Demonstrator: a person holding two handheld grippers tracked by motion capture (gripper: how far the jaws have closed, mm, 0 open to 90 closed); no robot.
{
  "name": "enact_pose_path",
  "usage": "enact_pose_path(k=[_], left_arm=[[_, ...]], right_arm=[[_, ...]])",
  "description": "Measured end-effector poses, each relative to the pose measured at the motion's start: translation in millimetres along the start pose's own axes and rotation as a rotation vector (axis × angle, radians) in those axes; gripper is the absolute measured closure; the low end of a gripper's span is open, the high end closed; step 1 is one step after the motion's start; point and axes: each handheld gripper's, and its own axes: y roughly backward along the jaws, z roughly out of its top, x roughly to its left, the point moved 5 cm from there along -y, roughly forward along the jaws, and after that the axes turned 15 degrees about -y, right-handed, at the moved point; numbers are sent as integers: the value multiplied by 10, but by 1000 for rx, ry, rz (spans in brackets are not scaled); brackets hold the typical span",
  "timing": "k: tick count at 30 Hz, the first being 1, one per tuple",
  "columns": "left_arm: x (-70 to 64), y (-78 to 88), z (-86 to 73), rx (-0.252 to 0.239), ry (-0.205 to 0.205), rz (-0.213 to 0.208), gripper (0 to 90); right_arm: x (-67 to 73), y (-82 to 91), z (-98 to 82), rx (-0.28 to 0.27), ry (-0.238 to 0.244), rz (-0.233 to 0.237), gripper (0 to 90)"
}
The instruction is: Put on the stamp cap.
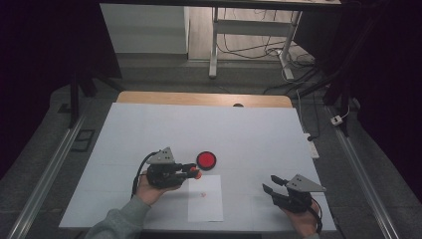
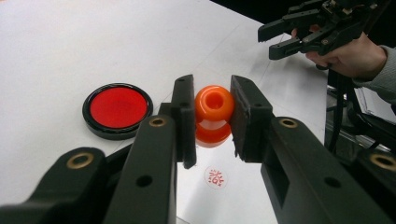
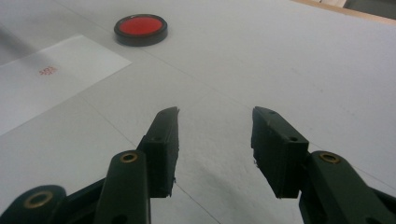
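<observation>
The orange stamp (image 2: 214, 114) is squeezed between the jaws of the left gripper (image 1: 191, 171) and is held just above the sheet of paper (image 1: 205, 209), near the red ink pad (image 1: 206, 160). The round stamp could be let slip if the squeeze is loosened, and the red mark (image 2: 215, 178) could be smudged. The left gripper is held level over the paper; the right gripper (image 1: 273, 183) is kept half open and empty, well away from the paper.

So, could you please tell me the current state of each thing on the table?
Left hand-held gripper: shut on the orange stamp.
Orange stamp: gripped, raised above the paper.
Right hand-held gripper: open, holding nothing.
Red ink pad: uncovered, resting on the table.
Paper sheet: flat, bearing one red stamp mark.
</observation>
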Motion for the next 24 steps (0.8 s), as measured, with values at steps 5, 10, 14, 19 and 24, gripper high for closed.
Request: enact_pose_path(k=[5,10,14,19,24], left_arm=[[23,-6,-12,3,2,0,720],[32,14,-9,1,3,9,720],[42,31,-3,-2,2,18,719],[93,13,45,-16,13,24,719],[166,-1,140,-32,19,31,719]], right_arm=[[-31,-5,-1,8,19,-11,498],[-40,-17,-6,11,24,-10,494],[-25,-24,0,9,28,-3,493],[-22,-40,-3,17,39,-3,492],[-26,-36,6,11,41,-2,491]])
